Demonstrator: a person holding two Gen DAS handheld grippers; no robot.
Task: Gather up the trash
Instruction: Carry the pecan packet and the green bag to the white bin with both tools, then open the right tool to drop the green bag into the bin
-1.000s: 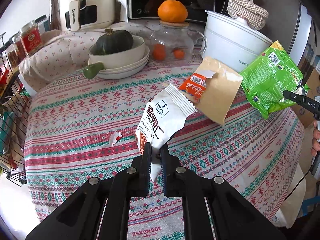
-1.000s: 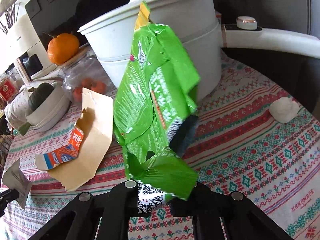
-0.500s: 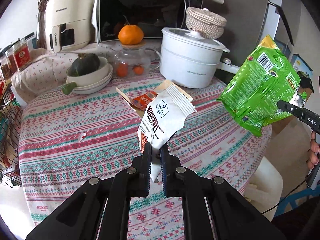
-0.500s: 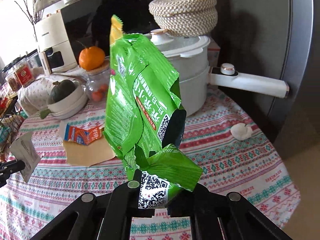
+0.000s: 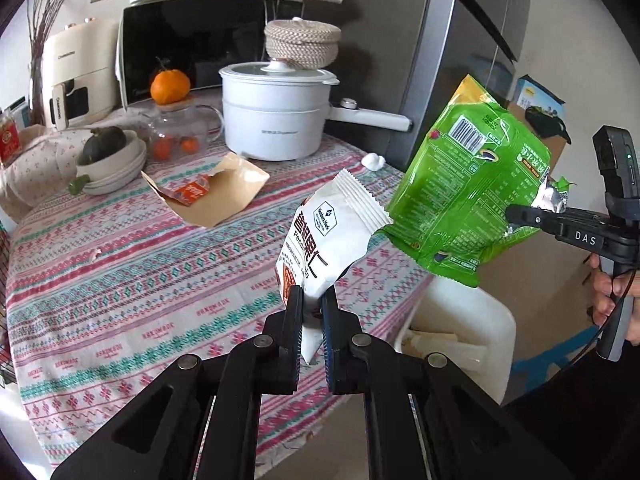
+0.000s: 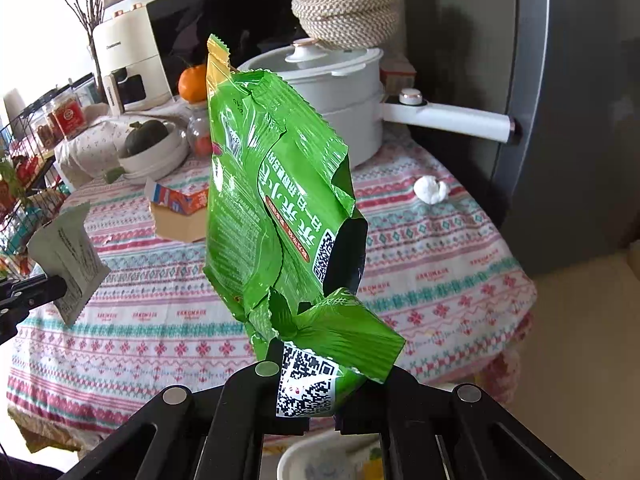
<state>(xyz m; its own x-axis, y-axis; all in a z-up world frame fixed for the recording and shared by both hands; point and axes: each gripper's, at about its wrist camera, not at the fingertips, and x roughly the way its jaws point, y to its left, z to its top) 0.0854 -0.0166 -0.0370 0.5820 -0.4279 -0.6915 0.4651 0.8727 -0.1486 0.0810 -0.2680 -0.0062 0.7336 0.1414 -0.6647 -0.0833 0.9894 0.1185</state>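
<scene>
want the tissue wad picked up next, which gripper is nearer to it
Right. The right gripper, shut on the green bag, is off the table edge on the wad's side; the left gripper is farther along that edge.

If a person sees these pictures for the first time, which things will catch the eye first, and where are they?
The big green bag stands out first: the right gripper holds it up by its torn end near the table's edge. Next comes the white packet, pinched in the left gripper above the patterned tablecloth. Behind them an orange sits on a glass jar beside the white pot.
</scene>
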